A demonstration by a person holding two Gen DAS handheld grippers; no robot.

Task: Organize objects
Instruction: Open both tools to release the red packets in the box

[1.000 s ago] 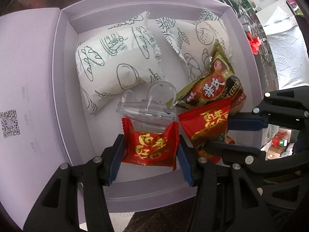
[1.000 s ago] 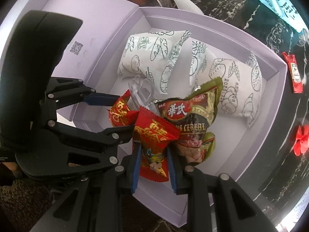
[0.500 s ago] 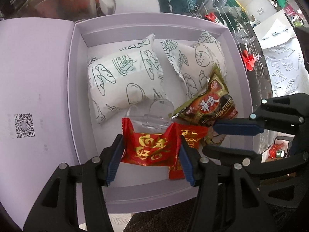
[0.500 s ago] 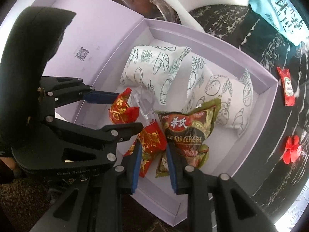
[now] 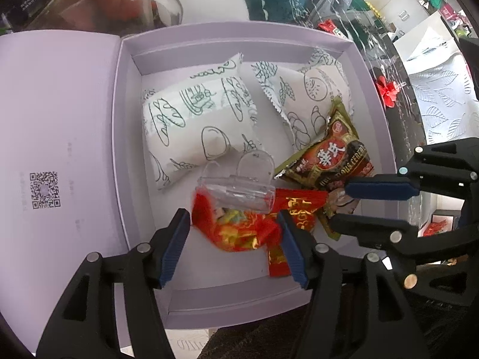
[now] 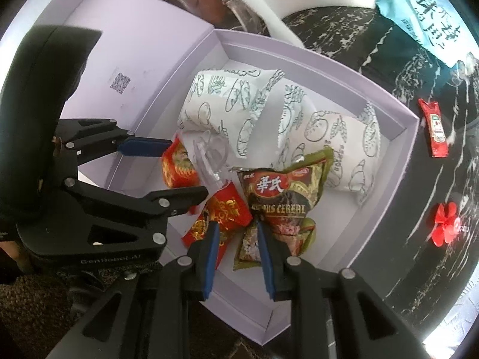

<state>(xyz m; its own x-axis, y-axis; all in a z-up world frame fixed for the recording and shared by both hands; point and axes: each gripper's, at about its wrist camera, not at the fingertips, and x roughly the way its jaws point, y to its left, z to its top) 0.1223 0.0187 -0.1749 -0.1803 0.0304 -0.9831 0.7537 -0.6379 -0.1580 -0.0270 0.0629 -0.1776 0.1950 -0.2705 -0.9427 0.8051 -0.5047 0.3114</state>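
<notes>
- Lilac box [image 5: 371, 83] sits open on a dark marbled table [image 6: 398, 263], its lid [image 5: 57, 125] folded flat along the box's left edge.
- Two white pouches with green line drawings lie side by side along the far wall of the box: one [image 5: 194, 125] nearer the lid, one [image 5: 311, 98] toward the far right corner.
- Left gripper [image 5: 236, 242] points steeply down over the near left part of the box. Its jaws have just been opening; a red packet [image 5: 236, 230] lies between the blue pads, which no longer press on it. The packet rests on the box floor.
- A clear plastic clip [image 5: 239, 185] lies on the far edge of that red packet.
- Second red packet [image 6: 224, 209] beside the first, near the middle of the near wall.
- Right gripper [image 6: 236, 245] hangs over the near right part, jaws drawn close together, nothing pinched; a green-and-brown cereal packet [image 6: 281, 194] lies just under its tips.
- Outside the box, on the table by its right edge: a small red sachet [image 6: 434, 128] and a red plastic flower [image 6: 446, 224].
</notes>
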